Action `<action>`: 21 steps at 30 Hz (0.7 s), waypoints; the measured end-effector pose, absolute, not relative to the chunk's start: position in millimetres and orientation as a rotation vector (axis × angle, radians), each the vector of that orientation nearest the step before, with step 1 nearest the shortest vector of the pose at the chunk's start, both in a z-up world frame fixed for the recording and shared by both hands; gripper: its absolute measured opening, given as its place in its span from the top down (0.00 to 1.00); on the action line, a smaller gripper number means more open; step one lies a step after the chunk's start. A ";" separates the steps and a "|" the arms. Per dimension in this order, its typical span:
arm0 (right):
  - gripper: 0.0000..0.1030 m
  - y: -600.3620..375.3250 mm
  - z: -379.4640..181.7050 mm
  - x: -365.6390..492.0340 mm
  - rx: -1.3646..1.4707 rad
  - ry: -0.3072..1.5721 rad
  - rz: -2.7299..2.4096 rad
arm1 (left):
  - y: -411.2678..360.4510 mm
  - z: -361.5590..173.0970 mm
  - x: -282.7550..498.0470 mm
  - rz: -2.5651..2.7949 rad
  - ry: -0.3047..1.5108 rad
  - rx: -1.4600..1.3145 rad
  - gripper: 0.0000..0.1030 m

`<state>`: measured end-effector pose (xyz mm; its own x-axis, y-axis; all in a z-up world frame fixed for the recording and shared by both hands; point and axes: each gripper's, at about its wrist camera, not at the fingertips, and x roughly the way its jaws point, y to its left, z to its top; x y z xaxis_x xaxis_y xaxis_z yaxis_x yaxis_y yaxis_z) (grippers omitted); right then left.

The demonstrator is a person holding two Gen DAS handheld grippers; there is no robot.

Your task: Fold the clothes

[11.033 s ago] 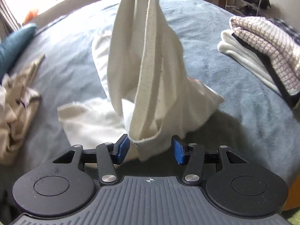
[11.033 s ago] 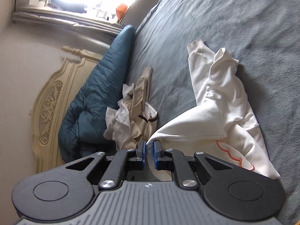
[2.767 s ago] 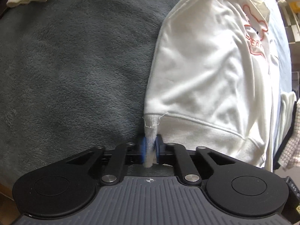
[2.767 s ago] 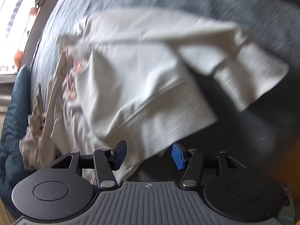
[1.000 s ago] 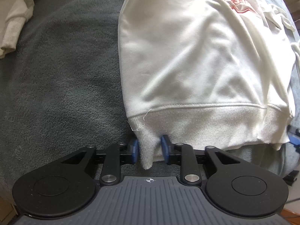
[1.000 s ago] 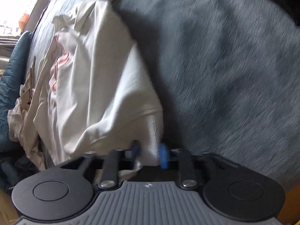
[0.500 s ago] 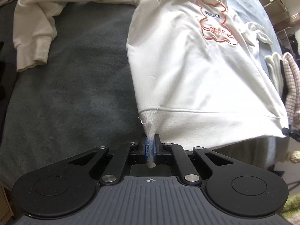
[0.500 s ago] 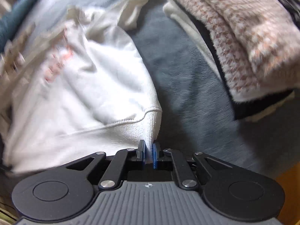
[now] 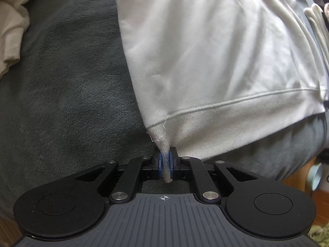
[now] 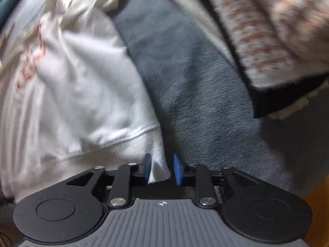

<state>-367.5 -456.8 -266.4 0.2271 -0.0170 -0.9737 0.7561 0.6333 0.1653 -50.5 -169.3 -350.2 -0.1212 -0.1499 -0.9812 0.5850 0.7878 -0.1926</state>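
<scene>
Sweatshirt (image 9: 205, 61): white, with an orange-red chest print, spread face-up on a grey fleece bed cover (image 9: 72, 92).
Handling: judged soft, light and limp; the fabric sags where unsupported, so both hem corners likely need holding to keep the edge straight.
Where to hold: the ribbed hem band (image 9: 236, 119), thicker than the body cloth and probably the surest grip.
Left hand-held gripper (image 9: 165, 165): blue pads pressed together on one hem corner, a loose thread just above.
Right hand-held gripper (image 10: 161, 169): pads parted, the other hem corner (image 10: 157, 164) lying between them, not pinched.
Left view only: a cream garment (image 9: 10, 30) at the cover's far left.
Right view only: blurred; a stack of folded clothes (image 10: 267, 30), topped by a pink-and-white knit, lies near the sweatshirt's side.
</scene>
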 end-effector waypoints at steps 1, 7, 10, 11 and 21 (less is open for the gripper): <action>0.56 -460.5 -262.6 -375.2 0.772 1.197 -0.624 | -173.4 -348.2 -49.4 -0.656 1.568 0.382 0.83; 0.46 -478.9 -278.8 -398.8 0.981 1.016 -0.662 | -200.7 -321.6 -36.6 -0.662 1.485 0.467 0.76; 0.52 -474.3 -305.4 -393.3 1.048 1.034 -0.588 | -222.0 -302.4 -26.7 -0.714 1.395 0.461 0.76; 0.76 -469.3 -309.3 -390.3 1.036 1.051 -0.572 | -228.0 -296.7 -23.5 -0.737 1.373 0.446 0.76; 0.92 -310.2 -241.5 -289.0 -0.072 1.095 -0.303 | -284.0 -288.2 -28.8 -1.106 1.481 0.026 0.60</action>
<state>-289.0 -310.2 -241.5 0.4211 -0.2772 -0.8636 0.2061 0.9565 -0.2065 -28.8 -284.0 -288.2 -0.2739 -0.5613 -0.7810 0.5900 0.5432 -0.5974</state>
